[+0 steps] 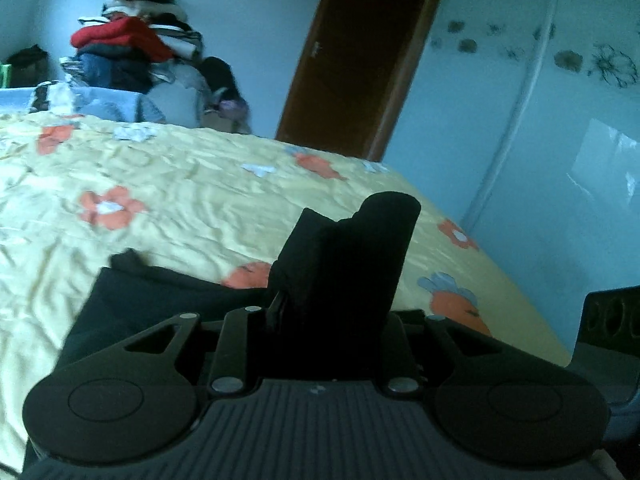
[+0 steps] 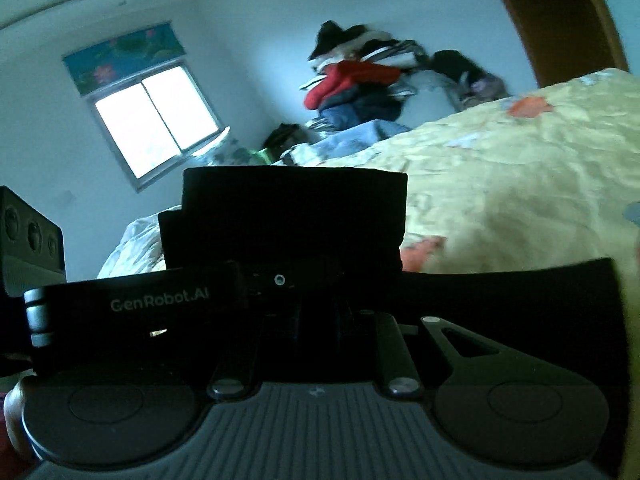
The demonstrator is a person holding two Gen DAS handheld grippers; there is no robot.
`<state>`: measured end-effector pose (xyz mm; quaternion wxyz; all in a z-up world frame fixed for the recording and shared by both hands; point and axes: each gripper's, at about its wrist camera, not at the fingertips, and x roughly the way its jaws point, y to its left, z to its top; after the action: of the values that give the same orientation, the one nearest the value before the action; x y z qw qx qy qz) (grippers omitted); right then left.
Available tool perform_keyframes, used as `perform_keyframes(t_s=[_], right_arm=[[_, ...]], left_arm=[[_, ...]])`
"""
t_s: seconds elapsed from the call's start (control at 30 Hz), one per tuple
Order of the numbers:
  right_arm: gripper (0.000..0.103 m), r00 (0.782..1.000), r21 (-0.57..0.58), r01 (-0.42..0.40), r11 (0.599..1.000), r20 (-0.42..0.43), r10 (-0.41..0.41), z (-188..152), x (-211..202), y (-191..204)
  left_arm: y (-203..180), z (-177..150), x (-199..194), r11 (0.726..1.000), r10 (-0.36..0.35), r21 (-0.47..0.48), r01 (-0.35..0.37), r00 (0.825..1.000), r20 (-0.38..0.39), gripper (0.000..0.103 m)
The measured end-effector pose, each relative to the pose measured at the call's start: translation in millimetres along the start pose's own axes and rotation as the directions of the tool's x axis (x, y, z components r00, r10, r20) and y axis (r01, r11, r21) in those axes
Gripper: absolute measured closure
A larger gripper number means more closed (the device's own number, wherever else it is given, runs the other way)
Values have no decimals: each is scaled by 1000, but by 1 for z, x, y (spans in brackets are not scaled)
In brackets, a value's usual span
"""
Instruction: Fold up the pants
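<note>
The pants [image 1: 160, 292] are black and lie on a yellow flowered bedspread [image 1: 180, 200] at the lower left of the left wrist view. My left gripper [image 1: 344, 248] is shut on a fold of the pants and holds it up above the bed. In the right wrist view my right gripper [image 2: 288, 216] is shut on a wide band of the same black pants [image 2: 296, 204], which hides its fingertips. The left gripper's body with its GenRobot.AI label [image 2: 160, 304] lies across the front of the right wrist view.
A tall pile of clothes [image 1: 128, 44] stands past the far end of the bed. A brown door [image 1: 360, 52] and a white flowered wardrobe [image 1: 540, 120] are on the right. A bright window [image 2: 156, 120] is in the far wall.
</note>
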<state>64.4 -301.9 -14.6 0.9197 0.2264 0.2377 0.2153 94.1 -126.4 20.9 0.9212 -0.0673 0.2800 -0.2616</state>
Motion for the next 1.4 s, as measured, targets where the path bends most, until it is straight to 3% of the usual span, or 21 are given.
perform_keyframes(t_s=[0.37, 0.73, 0.87, 0.97, 1.03, 1.13, 1.3, 1.37, 1.4], right_arm=[[88, 996, 36, 73, 997, 39, -75, -9, -36, -37], [88, 992, 66, 123, 990, 23, -124, -22, -50, -56], [87, 989, 67, 149, 986, 4, -150, -24, -54, -61], [86, 985, 51, 172, 984, -18, -171, -26, -63, -66], [78, 977, 46, 213, 976, -23, -212, -28, -72, -70], [75, 965, 79, 262, 962, -10, -262, -30, -89, -84], [74, 917, 148, 383, 912, 58, -394, -23, -114, -101], [69, 902, 179, 400, 899, 95, -420, -18, -120, -103], [62, 898, 188, 401, 897, 112, -425, -15, -121, -103]], left_arm=[[-45, -12, 28, 996, -52, 71, 55, 998, -44, 79], [-65, -25, 47, 992, -64, 99, 72, 995, -83, 77], [-71, -28, 51, 990, -75, 110, 87, 991, -107, 66], [-73, -32, 52, 987, -102, 112, 117, 986, -133, 49], [-74, -33, 50, 984, -116, 119, 133, 983, -140, 40], [-73, -33, 44, 981, -134, 123, 150, 983, -128, 36], [-65, -27, 29, 978, -163, 114, 176, 980, -112, 23], [-67, -25, 27, 970, -183, 139, 200, 975, -127, 19], [-67, -25, 24, 967, -187, 151, 205, 974, -125, 19]])
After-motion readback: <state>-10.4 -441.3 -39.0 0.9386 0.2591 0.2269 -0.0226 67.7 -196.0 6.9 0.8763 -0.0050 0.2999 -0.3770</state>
